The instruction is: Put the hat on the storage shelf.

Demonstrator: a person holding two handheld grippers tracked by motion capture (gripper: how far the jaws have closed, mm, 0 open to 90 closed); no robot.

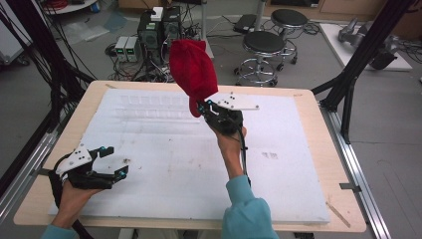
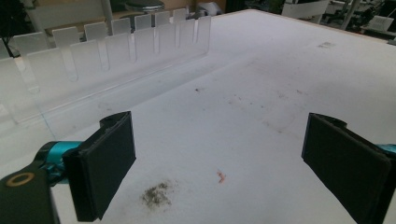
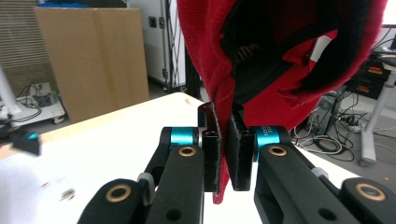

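Where the high view looked down on the table [image 1: 308,164], a clear slotted rack [image 1: 149,107] lay on the white mat [image 1: 199,169] toward the far side, its slots holding nothing visible. At the near left edge the left gripper [image 1: 113,162] rested low over the mat with its jaws spread wide and nothing between them. Near the middle, the right gripper [image 1: 203,105] was raised above the mat, jaws pressed together on the lower edge of a red knitted hat [image 1: 191,69], which stood up and away from the gripper toward the far side of the table. From the left gripper view, the two black jaws stood far apart over the stained mat [image 2: 243,121], and the clear rack [image 2: 116,51] ran across the upper left, its upright tabs bare. From the right gripper view, the jaws of the right gripper [image 3: 223,154] were clamped on a fold of the red hat [image 3: 205,56], whose dark-lined opening hung directly above them, with the mat [image 3: 112,154] below.
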